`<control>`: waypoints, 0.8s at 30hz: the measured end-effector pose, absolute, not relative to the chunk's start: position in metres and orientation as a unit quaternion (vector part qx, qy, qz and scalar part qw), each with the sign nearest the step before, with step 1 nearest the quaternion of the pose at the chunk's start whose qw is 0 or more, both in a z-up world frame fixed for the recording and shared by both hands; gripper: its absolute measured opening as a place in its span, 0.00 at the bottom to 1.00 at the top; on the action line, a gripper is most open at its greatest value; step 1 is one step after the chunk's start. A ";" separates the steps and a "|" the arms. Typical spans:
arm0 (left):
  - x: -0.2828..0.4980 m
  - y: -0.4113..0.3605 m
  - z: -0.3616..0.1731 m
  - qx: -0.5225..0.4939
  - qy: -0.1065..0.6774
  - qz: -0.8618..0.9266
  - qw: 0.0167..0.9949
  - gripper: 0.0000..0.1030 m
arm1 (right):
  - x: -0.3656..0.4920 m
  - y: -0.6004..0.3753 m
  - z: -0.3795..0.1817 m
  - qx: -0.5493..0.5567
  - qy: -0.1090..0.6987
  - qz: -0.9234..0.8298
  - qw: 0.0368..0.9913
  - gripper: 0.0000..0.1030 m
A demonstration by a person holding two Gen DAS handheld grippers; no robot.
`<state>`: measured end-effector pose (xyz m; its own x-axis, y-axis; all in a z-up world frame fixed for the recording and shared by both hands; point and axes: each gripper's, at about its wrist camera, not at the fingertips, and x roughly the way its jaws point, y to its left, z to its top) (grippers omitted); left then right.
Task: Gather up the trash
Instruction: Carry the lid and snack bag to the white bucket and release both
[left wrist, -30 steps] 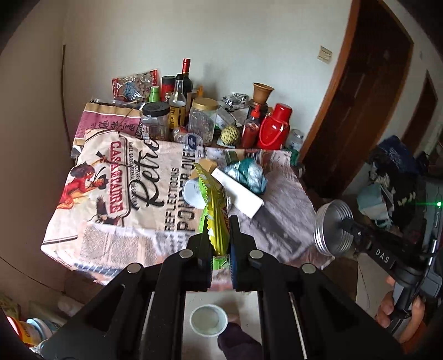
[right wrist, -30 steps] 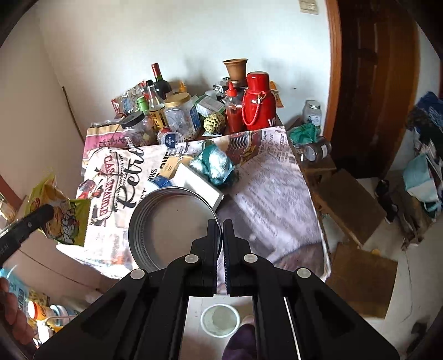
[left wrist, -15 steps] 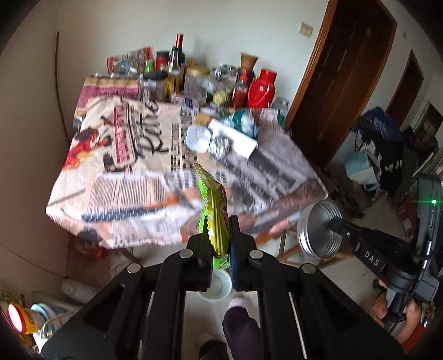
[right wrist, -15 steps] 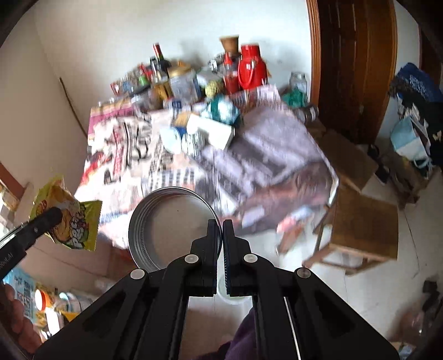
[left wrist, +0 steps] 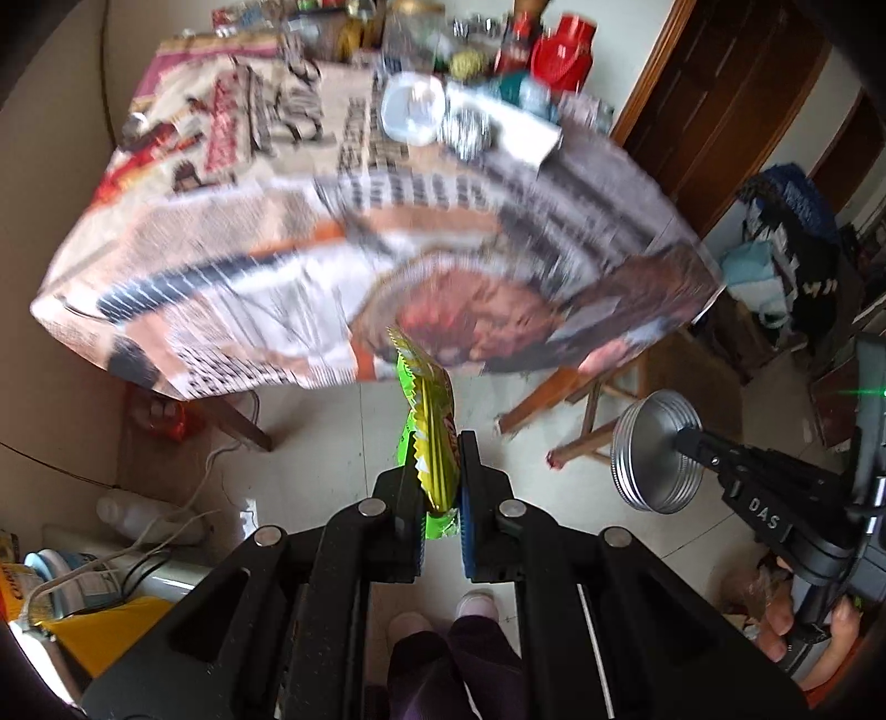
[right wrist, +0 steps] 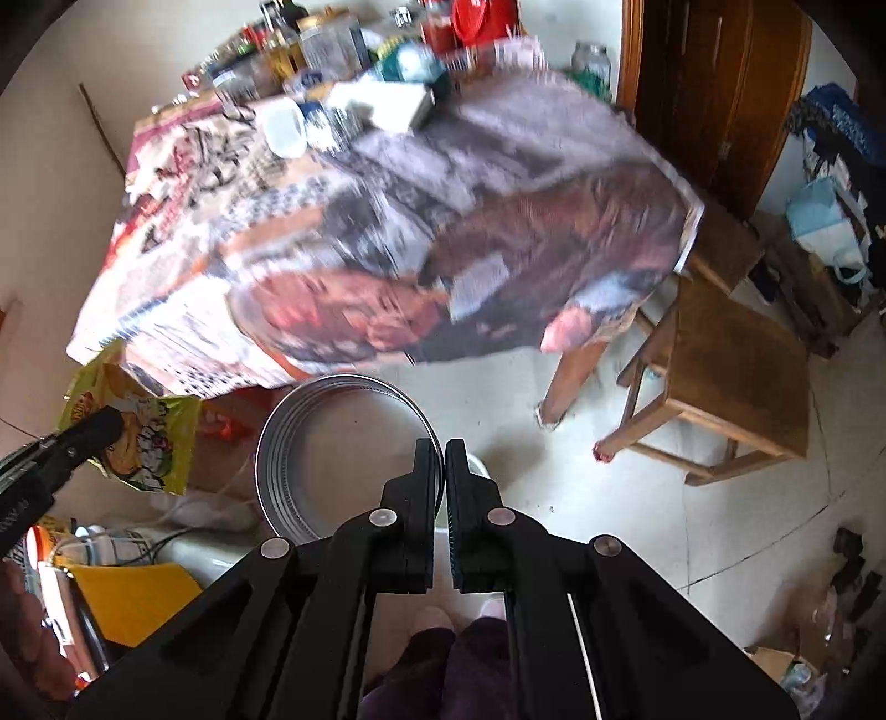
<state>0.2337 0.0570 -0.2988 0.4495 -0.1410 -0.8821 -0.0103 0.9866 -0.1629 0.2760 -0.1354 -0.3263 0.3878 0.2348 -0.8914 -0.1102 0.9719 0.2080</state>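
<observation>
A pale tiled floor [right wrist: 637,526] fills the lower part of both views, and above it stands a table draped in a newspaper-print cloth with brown, orange and black pictures [left wrist: 310,232], its surface blurred. At the far end of that table crowd jars, bottles and a red plastic jug [left wrist: 559,52], with a white round lid [left wrist: 410,108] and a flat white box [left wrist: 515,130] lying nearer on the cloth. A dark brown wooden door [right wrist: 714,83] stands beyond the table's right corner, and a low wooden stool [right wrist: 725,376] sits on the floor just beside the table leg. The left gripper [left wrist: 440,482] points steeply down at the floor with its jaws pressed tight on the lower edge of a crinkled yellow-green foil snack wrapper [left wrist: 429,421], which stands up between the fingers, clear of the table and in front of its hanging cloth. The right gripper [right wrist: 443,476] likewise points down, its jaws nearly touching and pinching the rim of a round silver metal jar lid [right wrist: 338,443], held on edge to the left of the fingers with its hollow side towards the camera. Below the grippers a person's dark purple trouser legs [left wrist: 454,659] and pale shoes [left wrist: 476,603] show on the tiles. A small white cup [right wrist: 477,469] peeks out from behind the right gripper's fingers.
</observation>
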 end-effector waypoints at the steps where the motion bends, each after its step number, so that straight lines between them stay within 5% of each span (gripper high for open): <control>1: 0.239 0.054 -0.315 -0.070 0.529 -0.039 0.845 0.09 | 0.277 -0.136 -0.335 0.055 0.546 0.104 0.830 0.03; 24: 0.279 0.057 -0.700 -0.160 0.617 -0.016 0.770 0.08 | 0.338 -0.109 -0.709 0.003 0.645 0.117 0.755 0.04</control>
